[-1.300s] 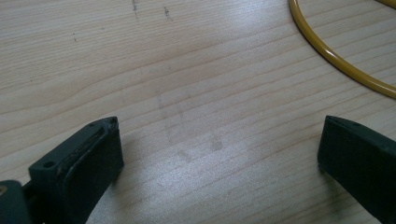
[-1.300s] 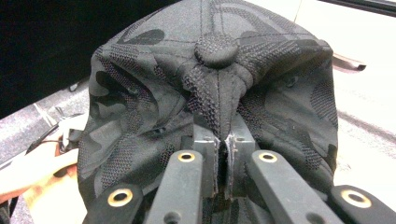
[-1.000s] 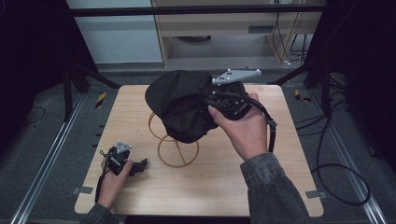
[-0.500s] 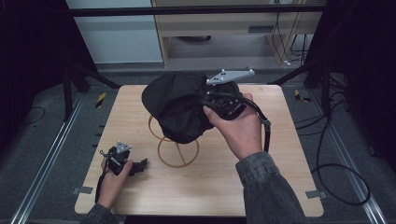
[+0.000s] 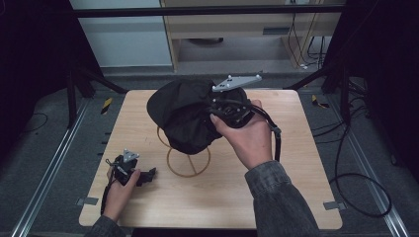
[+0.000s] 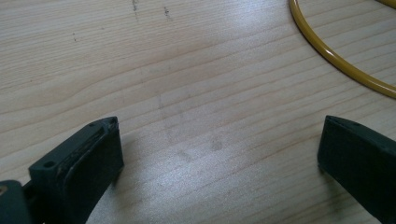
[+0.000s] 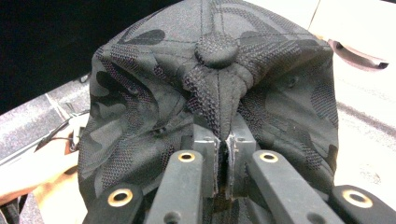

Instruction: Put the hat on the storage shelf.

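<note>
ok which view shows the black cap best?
The right gripper view: the cap fills the frame, showing its camo weave, top button and the fold pinched in the right gripper. The high view shows it smaller, as a dark bundle over the yellow wire stand. The left gripper view looks at the table instead.

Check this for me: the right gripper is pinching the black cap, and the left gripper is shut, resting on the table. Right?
Not quite. The left gripper is open, its fingers wide apart over the table, as the left gripper view shows. The right gripper does pinch the black cap.
</note>
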The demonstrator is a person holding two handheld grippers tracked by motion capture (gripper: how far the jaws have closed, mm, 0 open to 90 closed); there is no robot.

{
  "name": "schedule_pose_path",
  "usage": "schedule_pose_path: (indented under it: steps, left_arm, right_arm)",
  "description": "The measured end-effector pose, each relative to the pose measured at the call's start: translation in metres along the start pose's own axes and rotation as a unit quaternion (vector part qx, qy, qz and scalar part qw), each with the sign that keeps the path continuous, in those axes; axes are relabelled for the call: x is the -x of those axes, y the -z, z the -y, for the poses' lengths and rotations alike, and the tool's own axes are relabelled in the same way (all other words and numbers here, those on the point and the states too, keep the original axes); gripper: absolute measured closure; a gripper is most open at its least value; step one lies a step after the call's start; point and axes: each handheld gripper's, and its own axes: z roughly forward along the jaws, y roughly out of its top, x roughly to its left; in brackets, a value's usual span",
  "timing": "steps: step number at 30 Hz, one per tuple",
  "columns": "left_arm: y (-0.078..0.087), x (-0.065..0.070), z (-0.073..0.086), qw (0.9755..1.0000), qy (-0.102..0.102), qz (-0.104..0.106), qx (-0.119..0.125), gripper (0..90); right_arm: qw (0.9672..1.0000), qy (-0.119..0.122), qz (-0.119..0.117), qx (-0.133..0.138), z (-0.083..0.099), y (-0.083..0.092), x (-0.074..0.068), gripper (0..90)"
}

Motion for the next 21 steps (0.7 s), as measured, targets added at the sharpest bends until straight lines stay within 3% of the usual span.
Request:
schedule_pose_path:
  steps: [21]
  left_arm:
    - [0.0,0.0,0.0,1.0,0.0,0.0,0.0,0.0]
  right_arm:
    - [0.9996,0.003,-0.008,-0.028,0.011,-0.026,-0.014,85.1]
